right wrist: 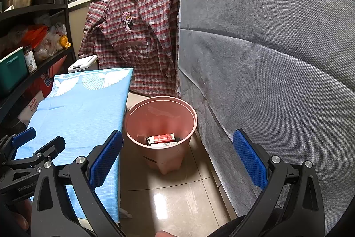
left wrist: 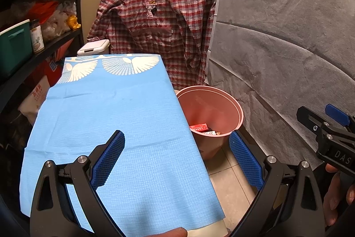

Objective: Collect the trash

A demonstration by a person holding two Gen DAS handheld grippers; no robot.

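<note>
The left hand-held gripper (left wrist: 176,154) hangs over the right edge of the worktop (left wrist: 106,117), jaws spread wide and nothing between them. The right hand-held gripper (right wrist: 177,156) is just as wide open and empty, out over the floor (right wrist: 177,199) and looking down into the pink bin (right wrist: 133,119). That bin stands on the floor just beside the worktop's right edge, between it and a grey covered panel (right wrist: 277,59). In it lie a red-and-white carton (right wrist: 161,138) and what may be other wrappers below it; the rim hides too much to be sure.

The blue cloth on the worktop shows no trash at all, so the main risk is a wasted reach: closing on the cloth itself would drag it off the edge. The bin looks light and narrow-footed; a knock from either gripper passing low could tip it and spill the carton. The plaid shirt (left wrist: 159,21) hanging behind could also snag a finger if a reach runs long.
</note>
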